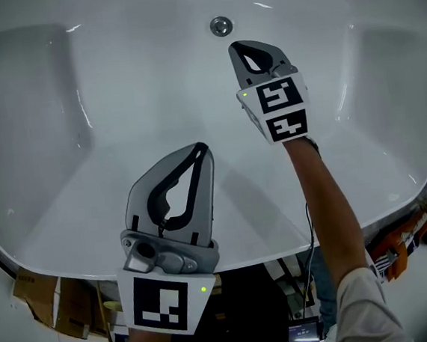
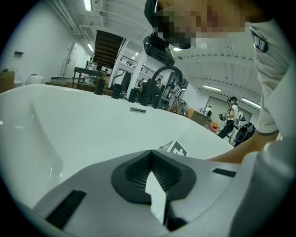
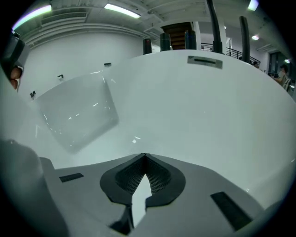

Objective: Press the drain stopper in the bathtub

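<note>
Over the glossy white bathtub [image 1: 38, 146], the right gripper [image 1: 236, 49] hovers near the round chrome drain stopper [image 1: 221, 27] on the tub floor, jaws clenched and empty. The approach looks nearly done; next comes a centred downward press. The left gripper [image 1: 200, 151] hangs back, likewise closed on nothing.

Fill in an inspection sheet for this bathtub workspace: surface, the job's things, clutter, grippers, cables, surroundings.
Surface: white bathtub, bare and glossy.
Job's things: drain stopper in the tub, nothing touching it.
Clutter: nothing seen in the tub.
Grippers: right gripper shut, empty, just short of the stopper; left gripper shut, empty, farther back.
Cables: thin wire beside the right forearm.
Surroundings: cardboard box and orange item below the tub's rim.
</note>
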`<state>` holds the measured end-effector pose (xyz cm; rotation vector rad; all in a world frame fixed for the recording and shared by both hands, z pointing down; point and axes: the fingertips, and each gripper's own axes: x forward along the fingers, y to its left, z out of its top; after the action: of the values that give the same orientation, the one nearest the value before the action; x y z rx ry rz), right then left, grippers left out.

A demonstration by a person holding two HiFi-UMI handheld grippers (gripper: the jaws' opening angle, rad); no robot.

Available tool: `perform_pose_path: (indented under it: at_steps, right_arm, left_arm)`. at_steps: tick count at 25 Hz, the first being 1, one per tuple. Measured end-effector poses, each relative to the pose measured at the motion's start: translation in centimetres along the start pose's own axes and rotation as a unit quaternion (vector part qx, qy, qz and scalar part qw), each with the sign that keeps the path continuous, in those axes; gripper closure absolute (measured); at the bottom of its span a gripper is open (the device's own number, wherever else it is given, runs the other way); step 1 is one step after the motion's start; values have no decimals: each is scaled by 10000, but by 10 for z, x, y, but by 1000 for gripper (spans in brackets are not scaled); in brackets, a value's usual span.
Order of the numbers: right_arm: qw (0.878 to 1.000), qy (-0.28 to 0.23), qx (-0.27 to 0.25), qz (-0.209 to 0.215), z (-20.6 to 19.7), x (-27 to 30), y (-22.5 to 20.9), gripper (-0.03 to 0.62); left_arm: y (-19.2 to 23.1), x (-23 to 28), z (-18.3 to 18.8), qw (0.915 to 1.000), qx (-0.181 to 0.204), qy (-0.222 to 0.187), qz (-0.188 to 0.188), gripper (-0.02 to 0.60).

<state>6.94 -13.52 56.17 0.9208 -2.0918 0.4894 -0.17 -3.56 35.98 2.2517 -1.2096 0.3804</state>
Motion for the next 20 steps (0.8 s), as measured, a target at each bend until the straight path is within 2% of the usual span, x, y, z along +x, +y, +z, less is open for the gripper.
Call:
perform_pose_path:
  at_steps: [8, 20]
  right_arm:
    - [9989, 455, -87, 28, -44, 63, -6, 579]
    - [9944, 1009, -273, -179, -94, 142, -33, 579]
  left_arm:
    - [9, 5, -28, 9999, 14, 85, -66, 575]
    - [31, 24, -64, 9997, -110, 204, -93, 575]
